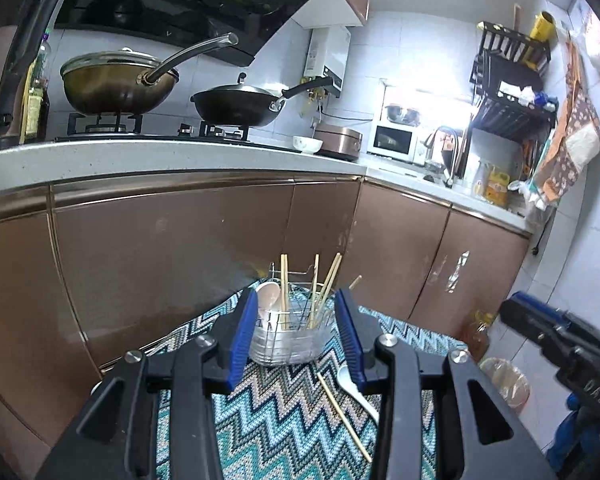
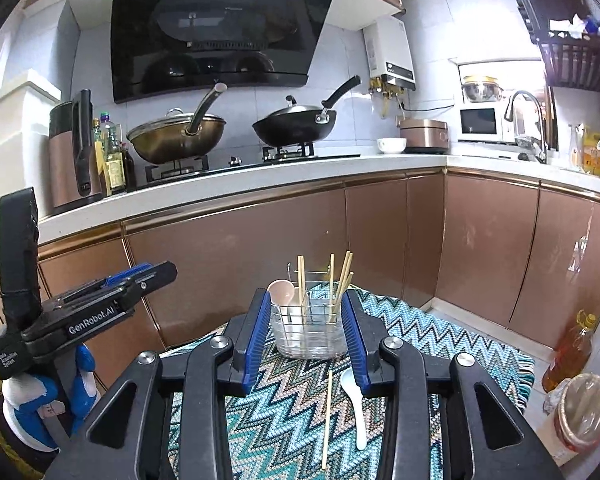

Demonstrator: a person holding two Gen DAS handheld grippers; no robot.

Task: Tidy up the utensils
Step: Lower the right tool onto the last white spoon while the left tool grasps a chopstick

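Below, I am holding both grippers, left (image 1: 296, 334) and right (image 2: 306, 338), jaws spread; loose wooden chopstick (image 2: 327, 420) and white plastic spoon (image 2: 356, 404) lying lengthwise, pointing toward the clear wire-framed utensil holder (image 2: 310, 332).

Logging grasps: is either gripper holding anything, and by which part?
Nothing is held. Left gripper and right gripper are open; chopstick and spoon lie on the mat.
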